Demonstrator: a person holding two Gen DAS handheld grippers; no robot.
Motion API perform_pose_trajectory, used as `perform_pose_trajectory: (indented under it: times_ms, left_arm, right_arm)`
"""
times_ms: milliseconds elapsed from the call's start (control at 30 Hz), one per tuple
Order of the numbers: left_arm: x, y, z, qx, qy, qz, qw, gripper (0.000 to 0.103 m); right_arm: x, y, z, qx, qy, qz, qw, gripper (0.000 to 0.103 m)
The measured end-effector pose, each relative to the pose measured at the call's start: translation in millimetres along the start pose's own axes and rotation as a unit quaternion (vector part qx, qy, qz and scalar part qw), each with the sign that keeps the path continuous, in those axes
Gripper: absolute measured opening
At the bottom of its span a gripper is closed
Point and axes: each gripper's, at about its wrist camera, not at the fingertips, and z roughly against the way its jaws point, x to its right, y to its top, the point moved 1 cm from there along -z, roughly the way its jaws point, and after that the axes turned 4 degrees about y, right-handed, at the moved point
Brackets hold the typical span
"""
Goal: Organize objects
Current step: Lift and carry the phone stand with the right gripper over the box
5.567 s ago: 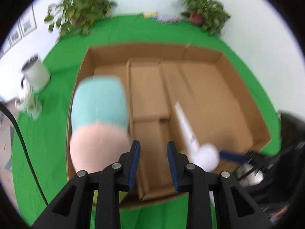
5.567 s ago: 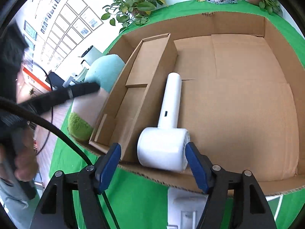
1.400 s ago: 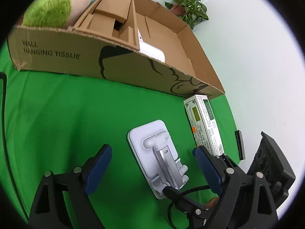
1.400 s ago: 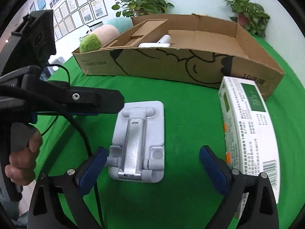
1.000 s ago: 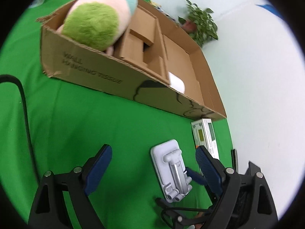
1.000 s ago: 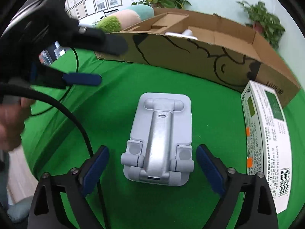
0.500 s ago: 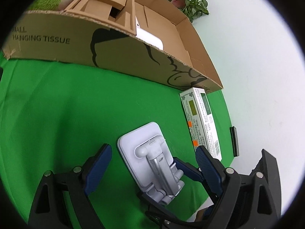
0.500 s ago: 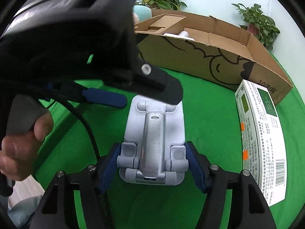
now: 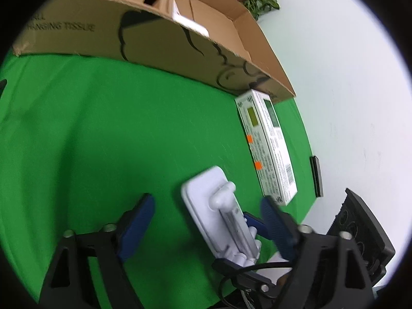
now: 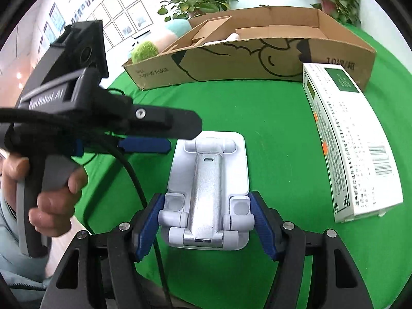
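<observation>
Two blue pads of the right hand-held gripper [image 10: 206, 222] press against the near end of the stand [image 10: 208, 193], one on each flank beside its hinge knuckles, so this hand-held gripper is clamped on the stand. The stand lies folded flat on the green surface [image 10: 278, 134], its metal arm running up the middle toward the box [image 10: 247, 54].

The left hand-held gripper [image 9: 206, 224] hovers over the same stand from the side with its jaws spread wide, holding nothing.

The stand looks like stiff, smooth plastic and metal, probably light but slick, and its hinged arm may swing if it is lifted by the arm alone. The flat plate's side edges, where the pads now sit, seem the safest hold.

Just right of the stand lies a long white carton [image 10: 350, 144], apart from it. Beyond stands the open box, with a plush [image 10: 154, 43] at its far-left end.
</observation>
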Motion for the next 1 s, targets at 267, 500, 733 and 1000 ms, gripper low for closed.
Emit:
perform_pose_trajectory:
  times_ms: [267,500,733,1000]
  left_arm:
    - [3,-10,-4,-0.005,-0.002,0.002,1.0000,0.040]
    - [30,-4,23,0.034,-0.026,-0.041,0.9982,0.031]
    - [62,20,70,0.090,-0.014,-0.096,0.9912,0.030]
    - [97,72,120,0.143,-0.003,-0.146,0.9789,0.030]
  right_arm:
    - [-10,-4,6,0.002,0.002,0.005,1.000,0.064]
    - [-31,-2,14,0.038,-0.035,0.032,0.998,0.063]
    - [-55,42,39,0.093,-0.055,0.061,0.992,0.063]
    - [-71,117,57,0.146,-0.067,0.085,0.983,0.063]
